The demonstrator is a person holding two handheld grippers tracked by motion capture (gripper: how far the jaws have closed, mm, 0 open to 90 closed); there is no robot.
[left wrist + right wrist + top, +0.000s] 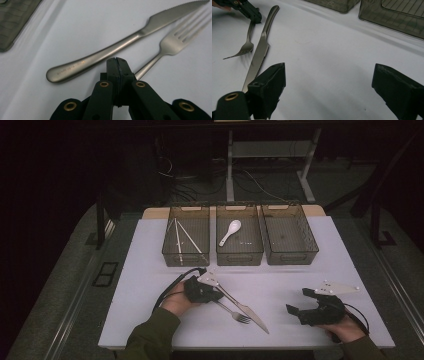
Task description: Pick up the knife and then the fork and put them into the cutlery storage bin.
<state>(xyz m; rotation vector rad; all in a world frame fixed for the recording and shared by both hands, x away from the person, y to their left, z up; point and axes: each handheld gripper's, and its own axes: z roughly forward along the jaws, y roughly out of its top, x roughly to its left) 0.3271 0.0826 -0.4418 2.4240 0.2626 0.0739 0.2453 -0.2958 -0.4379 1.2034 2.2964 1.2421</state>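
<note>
Presently my left tool (117, 60) sits low over the table (280, 285) with its jaws pressed fully together and nothing between them. Its tip rests at the handle end of the fork (172, 45); whether it touches that handle I cannot tell. The knife (120, 47) lies just beyond the fork, roughly alongside it, handle near my left tool and blade pointing away. My right tool (328, 82) is well apart from both, resting near the table's near edge, jaws spread wide and empty over bare table. Ahead of both tools stand three bins in a row: the left bin (186, 236) holds chopsticks (181, 237), the middle bin (239, 236) a spoon (230, 231).
</note>
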